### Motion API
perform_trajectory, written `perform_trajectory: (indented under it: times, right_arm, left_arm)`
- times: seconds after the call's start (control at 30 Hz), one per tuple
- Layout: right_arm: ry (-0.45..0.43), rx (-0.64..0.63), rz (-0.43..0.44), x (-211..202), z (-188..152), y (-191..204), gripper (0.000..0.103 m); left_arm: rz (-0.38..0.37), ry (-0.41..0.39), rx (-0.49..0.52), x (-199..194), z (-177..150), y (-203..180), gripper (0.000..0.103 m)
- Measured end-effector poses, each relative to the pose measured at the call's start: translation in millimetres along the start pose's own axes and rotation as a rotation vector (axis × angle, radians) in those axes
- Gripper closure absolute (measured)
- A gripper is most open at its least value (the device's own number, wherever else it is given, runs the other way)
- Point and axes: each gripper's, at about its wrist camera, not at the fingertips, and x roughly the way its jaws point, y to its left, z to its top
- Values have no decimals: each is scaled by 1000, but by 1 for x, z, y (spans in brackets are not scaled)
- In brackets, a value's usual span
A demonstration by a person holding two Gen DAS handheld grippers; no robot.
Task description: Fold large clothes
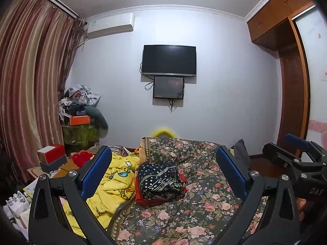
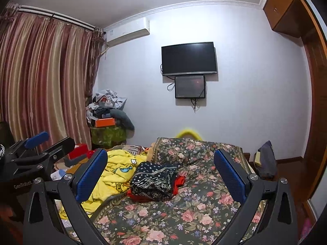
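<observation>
A folded navy garment with white patterns (image 1: 160, 180) lies on top of a folded red garment (image 1: 143, 201) in the middle of the floral-covered bed (image 1: 196, 210). A crumpled yellow cartoon-print garment (image 1: 114, 181) lies to its left. My left gripper (image 1: 163, 171) is open and empty, held above the bed, framing the stack. My right gripper (image 2: 161, 173) is open and empty too, beside the left one. The stack (image 2: 153, 180) and yellow garment (image 2: 114, 173) also show in the right wrist view. Each gripper shows in the other's view: the right (image 1: 294, 153), the left (image 2: 36, 145).
A floral pillow (image 1: 173, 147) lies at the bed's far end. Boxes and clutter (image 1: 53, 159) sit left of the bed, with a piled stand (image 1: 81, 118) by the striped curtains (image 1: 30, 81). A TV (image 1: 169, 59) hangs on the wall. A wooden wardrobe (image 1: 292, 81) stands right.
</observation>
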Motion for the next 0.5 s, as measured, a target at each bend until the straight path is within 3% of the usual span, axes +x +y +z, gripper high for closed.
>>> perform_trajectory:
  times: [0.5]
  right_arm:
    - [9,-10,-15,2,-1,-1,0]
  left_arm:
    - [-18,53,-28,10,-7,-1,1]
